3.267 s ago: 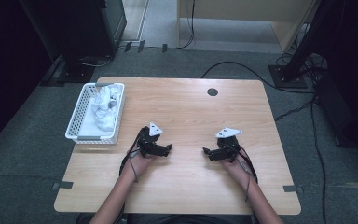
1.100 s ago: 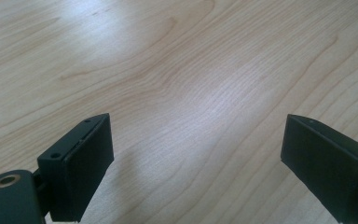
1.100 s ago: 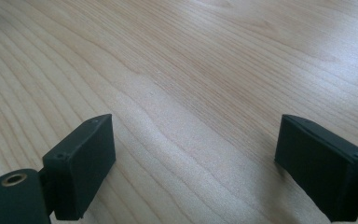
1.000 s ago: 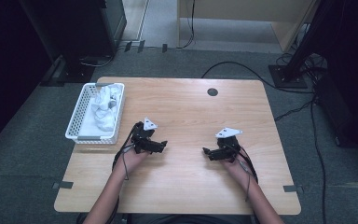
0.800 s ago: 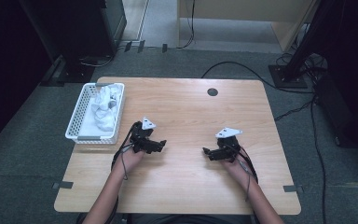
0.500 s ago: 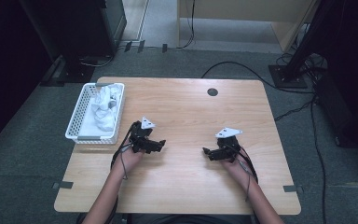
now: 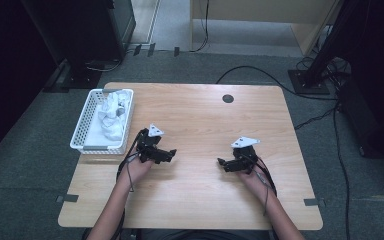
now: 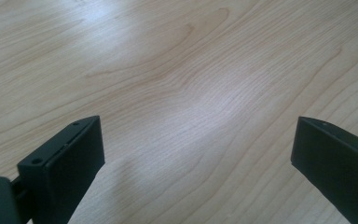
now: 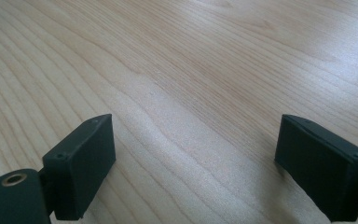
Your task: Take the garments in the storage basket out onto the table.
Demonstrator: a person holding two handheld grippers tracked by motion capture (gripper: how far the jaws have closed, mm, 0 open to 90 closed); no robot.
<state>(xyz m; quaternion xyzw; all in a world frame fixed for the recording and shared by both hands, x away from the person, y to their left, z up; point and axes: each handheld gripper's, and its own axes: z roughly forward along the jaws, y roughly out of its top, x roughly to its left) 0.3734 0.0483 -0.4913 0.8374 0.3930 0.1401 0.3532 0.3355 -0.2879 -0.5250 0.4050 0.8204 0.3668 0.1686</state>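
light: dim overhead, dark surround | glare: soft sheen on table (image 8: 242,93) | focus: sharp

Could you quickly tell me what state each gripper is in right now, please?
Left gripper: open, holding nothing, jaws just opening further.
Right gripper: open, holding nothing.

I see a pale wood-grain table (image 7: 195,200) with a smooth satin sheen, matt black plastic left gripper (image 7: 168,154) and right gripper (image 7: 222,163), white perforated plastic basket (image 7: 82,130), crumpled white cloth (image 7: 111,112) inside.
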